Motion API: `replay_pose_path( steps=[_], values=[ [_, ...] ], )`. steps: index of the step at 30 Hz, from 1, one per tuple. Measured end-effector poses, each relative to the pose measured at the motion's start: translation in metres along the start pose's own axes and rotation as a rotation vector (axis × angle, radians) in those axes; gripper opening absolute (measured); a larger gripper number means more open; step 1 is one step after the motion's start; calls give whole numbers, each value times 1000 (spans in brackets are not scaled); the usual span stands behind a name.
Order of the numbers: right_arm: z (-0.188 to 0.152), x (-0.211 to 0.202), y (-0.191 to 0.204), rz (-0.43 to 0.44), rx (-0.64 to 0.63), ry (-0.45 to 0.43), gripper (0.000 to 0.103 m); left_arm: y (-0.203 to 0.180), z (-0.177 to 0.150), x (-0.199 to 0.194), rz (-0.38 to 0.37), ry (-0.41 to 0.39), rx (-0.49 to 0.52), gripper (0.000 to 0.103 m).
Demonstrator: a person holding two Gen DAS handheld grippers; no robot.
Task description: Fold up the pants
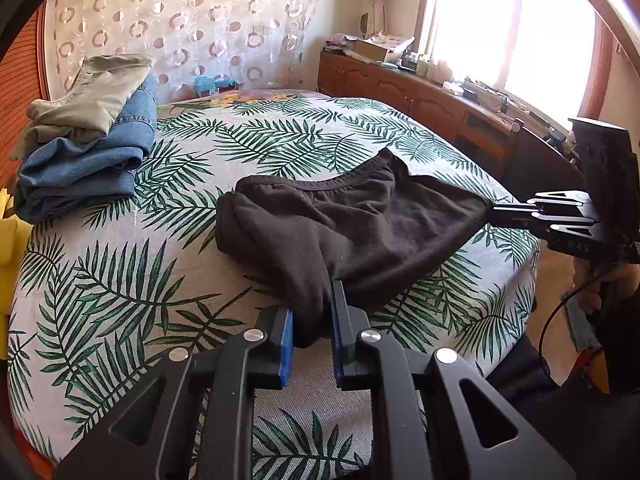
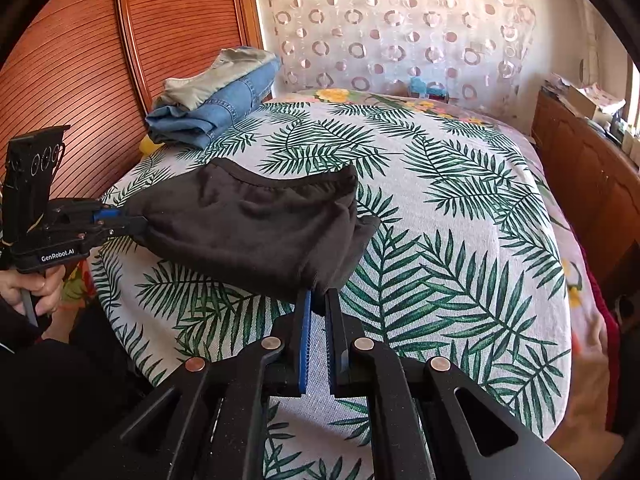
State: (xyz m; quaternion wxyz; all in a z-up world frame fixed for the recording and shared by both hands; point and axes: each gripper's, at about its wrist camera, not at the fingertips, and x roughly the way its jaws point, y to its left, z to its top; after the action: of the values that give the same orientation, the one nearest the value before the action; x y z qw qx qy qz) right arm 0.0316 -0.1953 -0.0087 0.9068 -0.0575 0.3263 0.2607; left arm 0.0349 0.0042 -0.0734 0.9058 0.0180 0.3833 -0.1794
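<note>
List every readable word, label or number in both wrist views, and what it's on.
"GenRobot.AI": white print on the side of the left gripper body, seen from the right wrist view.
Faint pale characters on the right gripper body in the left wrist view: too dim and small to read.
Boxes and papers on the wooden sideboard: print too blurred to read.
No text on the black pants or on the folded jeans.

The left gripper (image 2: 134,222) carries a white label reading "GenRobot.AI" on its black body, seen from the right wrist. On the right gripper (image 1: 490,214), faint marks cannot be made out. Nothing else is readable.
</note>
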Motion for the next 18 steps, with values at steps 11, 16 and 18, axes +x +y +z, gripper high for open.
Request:
replay_pose_path(
  steps=[11,16,18],
  values=[
    [5,-24,3,-47,6,-54,10,-4,3,-8,-9,-25,-17,32],
    [11,-12,2,-58,17,-56,15,7,10,-6,5,-49,-54,52],
    [15,-2,2,-49,17,-57,16,12,14,-3,20,-45,-60,62]
  ],
)
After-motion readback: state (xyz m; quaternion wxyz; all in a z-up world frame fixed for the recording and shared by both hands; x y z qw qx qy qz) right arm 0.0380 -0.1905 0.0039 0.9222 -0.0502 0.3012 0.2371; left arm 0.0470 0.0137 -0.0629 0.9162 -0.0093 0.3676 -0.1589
